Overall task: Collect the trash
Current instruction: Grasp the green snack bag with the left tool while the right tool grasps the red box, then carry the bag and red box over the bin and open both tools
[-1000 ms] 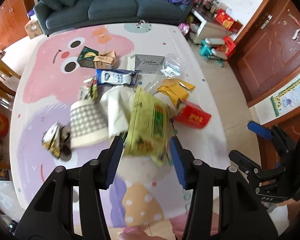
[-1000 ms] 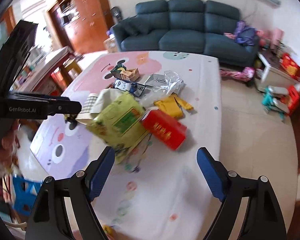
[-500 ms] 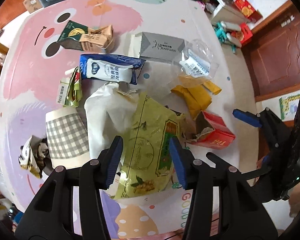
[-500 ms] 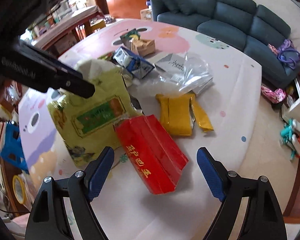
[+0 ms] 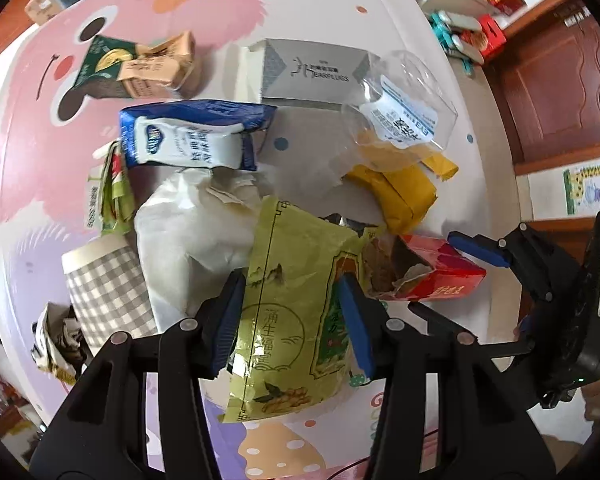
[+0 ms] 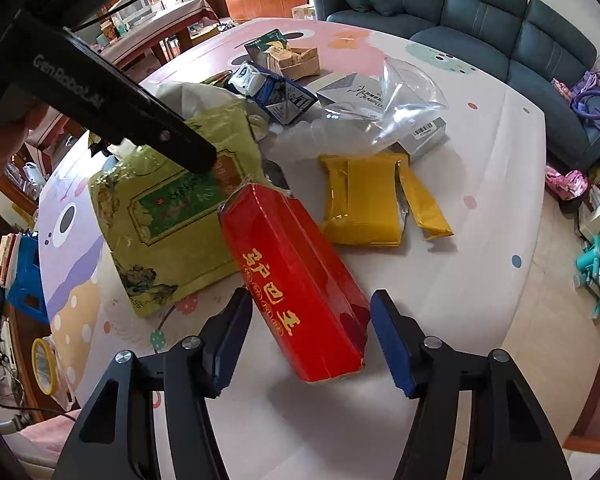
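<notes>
A green-yellow snack bag [image 5: 296, 312] lies flat at the near edge of the trash pile. My left gripper [image 5: 290, 320] is open and low over it, one finger at each side of the bag. To its right lies a red carton [image 6: 296, 272] with gold lettering and a torn far end [image 5: 432, 276]. My right gripper [image 6: 310, 336] is open and straddles the carton's near end; I cannot tell whether its fingers touch it. One black finger [image 6: 172, 132] of the left gripper reaches across the green bag [image 6: 168, 216].
Farther back on the patterned table [image 6: 480, 184] lie yellow wrappers [image 6: 364, 200], a clear plastic pack [image 5: 400, 116], a grey box [image 5: 312, 68], a blue-white milk pouch [image 5: 188, 140], a white paper bag [image 5: 196, 236], a checked cup [image 5: 108, 284], a brown-green carton [image 5: 140, 68]. A sofa [image 6: 460, 12] stands behind.
Both grippers have dropped closer to the table. The right one moved in over the red carton and its fingers narrowed around it. The left one came down onto the green bag.
</notes>
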`<state>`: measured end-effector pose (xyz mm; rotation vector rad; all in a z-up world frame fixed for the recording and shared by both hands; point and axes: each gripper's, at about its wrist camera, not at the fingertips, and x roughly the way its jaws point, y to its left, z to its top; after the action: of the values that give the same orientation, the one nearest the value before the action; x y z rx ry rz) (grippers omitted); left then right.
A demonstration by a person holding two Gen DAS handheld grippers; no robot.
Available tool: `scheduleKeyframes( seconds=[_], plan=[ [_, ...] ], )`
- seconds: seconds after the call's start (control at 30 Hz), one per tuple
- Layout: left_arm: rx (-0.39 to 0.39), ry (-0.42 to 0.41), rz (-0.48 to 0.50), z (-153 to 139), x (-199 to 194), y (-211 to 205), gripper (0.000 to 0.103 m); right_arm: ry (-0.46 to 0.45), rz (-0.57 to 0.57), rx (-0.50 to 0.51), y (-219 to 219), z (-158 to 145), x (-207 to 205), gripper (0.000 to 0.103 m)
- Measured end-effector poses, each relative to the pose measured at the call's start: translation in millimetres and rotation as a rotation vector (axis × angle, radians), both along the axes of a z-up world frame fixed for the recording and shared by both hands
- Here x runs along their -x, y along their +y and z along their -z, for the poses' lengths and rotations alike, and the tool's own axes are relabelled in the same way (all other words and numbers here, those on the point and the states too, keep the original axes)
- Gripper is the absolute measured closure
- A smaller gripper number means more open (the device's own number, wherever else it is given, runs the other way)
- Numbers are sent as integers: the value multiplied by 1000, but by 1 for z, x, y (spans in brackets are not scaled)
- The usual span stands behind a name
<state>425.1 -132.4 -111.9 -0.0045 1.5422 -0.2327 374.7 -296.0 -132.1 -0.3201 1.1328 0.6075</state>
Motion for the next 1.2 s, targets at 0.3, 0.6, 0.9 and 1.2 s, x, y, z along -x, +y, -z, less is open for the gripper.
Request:
scheduleKeyframes(
  seconds=[0.3,0.6,0.9,1.2],
  plan=[
    [34,-54,-48,-13,4,-3,102,1,16,-44,0,-11,6,55],
    [40,-234,-110,-72,56,2,103,27,70,-124,-2,-26,14,60],
    [54,-318,-178,-111,118,18,103,86,101,-194,11,-41,40,61],
    [89,-360,-170,-132,190,45,103,121,157,-240,29,-59,88,61]
  ],
)
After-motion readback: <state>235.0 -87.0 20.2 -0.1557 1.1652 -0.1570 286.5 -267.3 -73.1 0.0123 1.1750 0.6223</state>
